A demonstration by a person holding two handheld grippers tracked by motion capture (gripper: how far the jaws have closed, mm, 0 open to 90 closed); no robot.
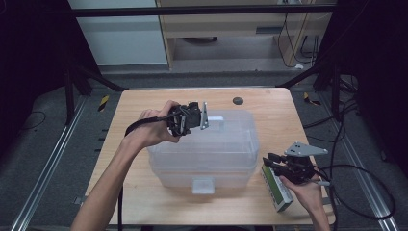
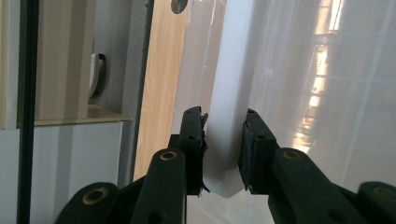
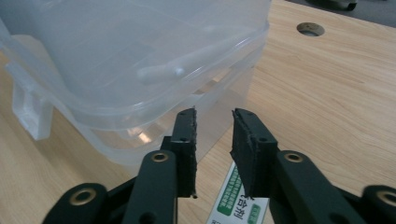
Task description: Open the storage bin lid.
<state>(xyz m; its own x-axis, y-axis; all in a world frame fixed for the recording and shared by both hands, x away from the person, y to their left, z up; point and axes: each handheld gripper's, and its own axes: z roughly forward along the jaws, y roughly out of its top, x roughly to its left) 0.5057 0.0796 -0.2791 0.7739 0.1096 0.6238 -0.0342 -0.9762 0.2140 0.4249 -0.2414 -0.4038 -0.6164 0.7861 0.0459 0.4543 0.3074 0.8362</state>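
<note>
A clear plastic storage box with its lid on stands in the middle of the wooden table. It has a white latch on the far side and another on the near side. My left gripper reaches over the far edge. In the left gripper view the jaws are shut on the far latch, pads on both its faces. My right gripper hovers at the box's right front corner, above a green and white packet. Its jaws stand apart with nothing pinched, and the packet lies below them.
The table has a round hole behind the box. Cables trail off the table's right edge. Bare wood shows left of the box and along the front edge. Black frame legs stand on the floor on both sides.
</note>
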